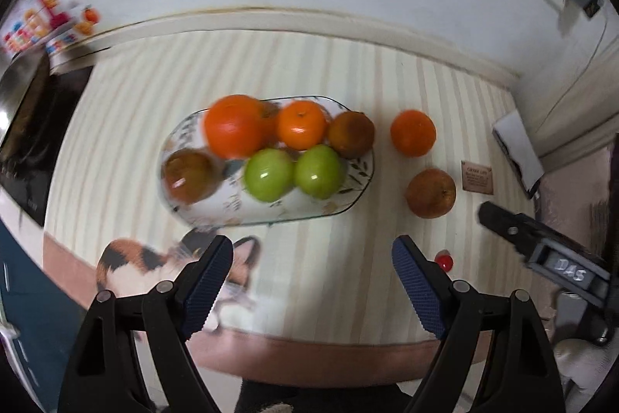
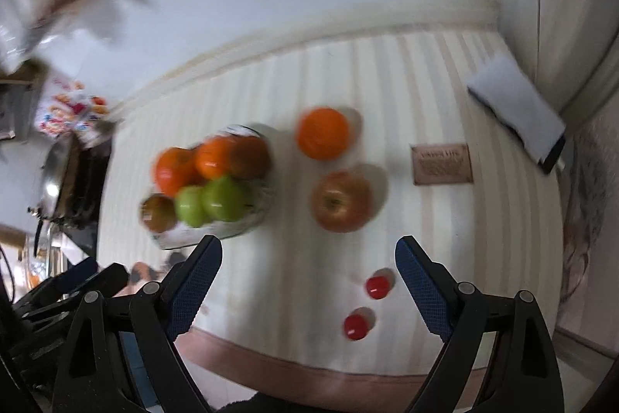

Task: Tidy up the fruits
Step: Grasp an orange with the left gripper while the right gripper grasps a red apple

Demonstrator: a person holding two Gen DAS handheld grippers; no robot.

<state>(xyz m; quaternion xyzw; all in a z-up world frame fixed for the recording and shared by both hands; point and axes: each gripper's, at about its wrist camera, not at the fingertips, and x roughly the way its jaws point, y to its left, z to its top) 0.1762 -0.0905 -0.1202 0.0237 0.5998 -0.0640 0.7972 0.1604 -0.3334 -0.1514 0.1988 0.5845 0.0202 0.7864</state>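
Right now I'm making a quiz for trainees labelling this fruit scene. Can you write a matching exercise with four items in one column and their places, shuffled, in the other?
Items:
1. Two green apples
2. Loose orange
3. Two small red fruits
4. Brown label

Places:
A. On the tablecloth, nearest the right gripper
B. Side by side on the oval plate
C. Flat on the cloth, right of the loose apple
D. On the cloth, just right of the plate, beyond the loose apple

Pairs: 1-B, 2-D, 3-A, 4-C
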